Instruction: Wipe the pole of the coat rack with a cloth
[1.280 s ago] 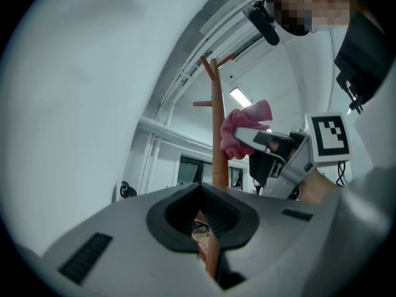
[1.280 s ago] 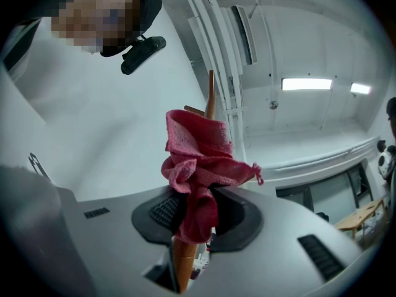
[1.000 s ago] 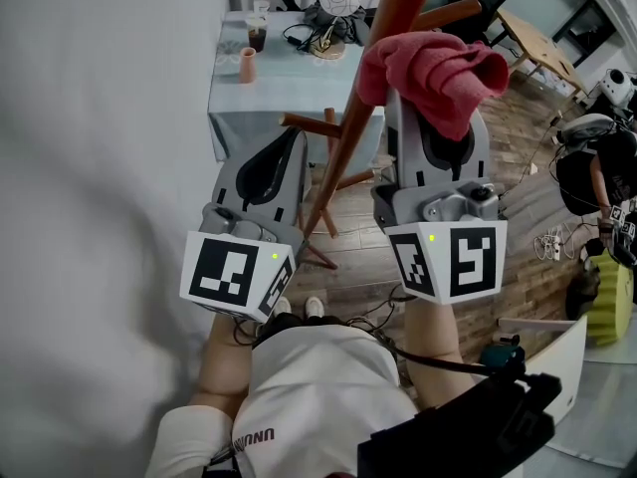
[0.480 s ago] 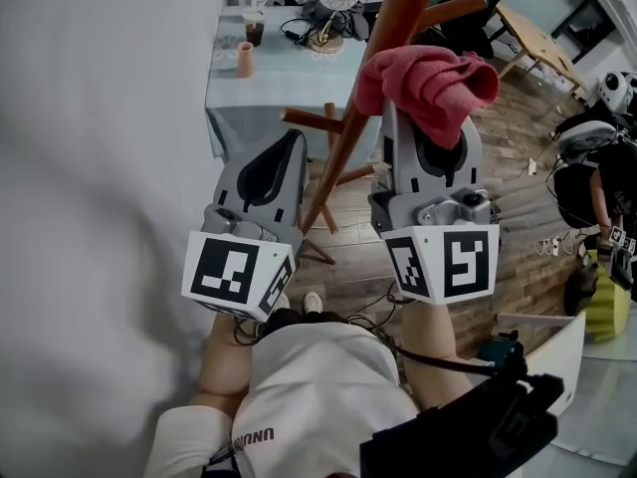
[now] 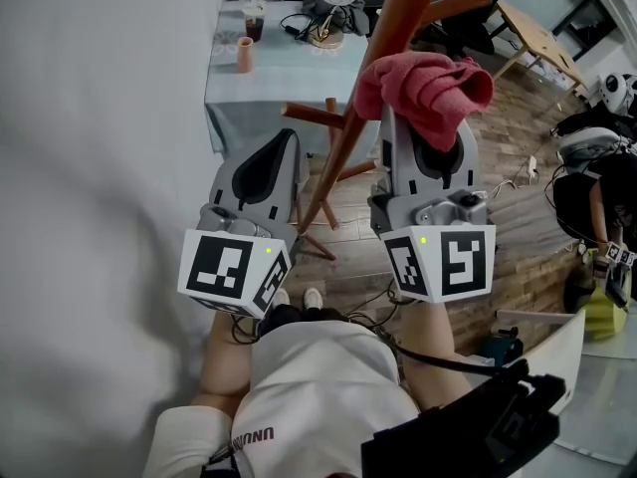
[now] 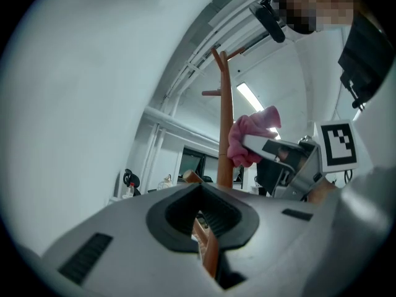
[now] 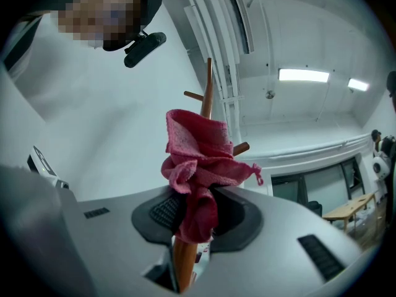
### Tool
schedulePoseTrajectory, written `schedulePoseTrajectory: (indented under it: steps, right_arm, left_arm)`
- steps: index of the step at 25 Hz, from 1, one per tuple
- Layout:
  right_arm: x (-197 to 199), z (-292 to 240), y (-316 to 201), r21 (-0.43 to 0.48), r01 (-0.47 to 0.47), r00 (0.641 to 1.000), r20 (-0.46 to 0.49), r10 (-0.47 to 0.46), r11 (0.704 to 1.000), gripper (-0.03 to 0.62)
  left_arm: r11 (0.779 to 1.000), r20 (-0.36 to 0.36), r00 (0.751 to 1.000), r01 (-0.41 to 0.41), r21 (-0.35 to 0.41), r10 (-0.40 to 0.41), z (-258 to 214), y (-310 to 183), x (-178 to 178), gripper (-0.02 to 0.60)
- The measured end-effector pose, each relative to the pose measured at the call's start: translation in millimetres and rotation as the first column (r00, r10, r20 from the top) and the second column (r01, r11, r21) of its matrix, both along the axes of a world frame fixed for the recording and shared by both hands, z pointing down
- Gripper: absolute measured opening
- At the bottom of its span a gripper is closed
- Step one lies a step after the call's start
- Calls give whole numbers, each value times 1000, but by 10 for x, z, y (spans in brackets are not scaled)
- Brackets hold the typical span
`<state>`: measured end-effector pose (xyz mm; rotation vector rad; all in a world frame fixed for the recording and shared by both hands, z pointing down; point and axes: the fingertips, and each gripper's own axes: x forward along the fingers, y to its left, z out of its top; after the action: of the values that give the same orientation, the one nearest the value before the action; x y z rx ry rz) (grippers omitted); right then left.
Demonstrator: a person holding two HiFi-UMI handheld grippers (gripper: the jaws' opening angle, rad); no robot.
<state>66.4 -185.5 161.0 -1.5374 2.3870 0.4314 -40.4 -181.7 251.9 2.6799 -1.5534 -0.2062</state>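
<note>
I see wood floor (image 5: 518,197) w/ coat rack (image 5: 341,142) standing on it; far bench (image 5: 274,88) holds pink cup (image 5: 244,55), cables (image 5: 299,23).

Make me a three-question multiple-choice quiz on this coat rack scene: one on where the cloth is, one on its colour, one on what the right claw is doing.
1. Where is the cloth?
A. in a bucket
B. up at the pole, in the right claw
C. folded in a drawer

2. What colour is the cloth?
A. blue
B. white
C. pinkish red

3. What state is the right claw in?
A. shut on the cloth
B. wide open and empty
C. shut on a sponge

Answers:
1. B, the head view shows it bunched over the claw's tip beside the wooden pole.
2. C, it reads pinkish red in all three views.
3. A, the right gripper view shows the cloth pinched between the jaws.
</note>
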Motion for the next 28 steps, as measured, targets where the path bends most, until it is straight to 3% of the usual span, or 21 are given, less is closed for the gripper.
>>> schedulePoseTrajectory:
  steps: [28]
  right_arm:
    - [-5,411,6,-107,-8,1000,-18,6,994,110]
  left_arm:
    - [997,-6,1000,-7,-74,7,278,10,8,14]
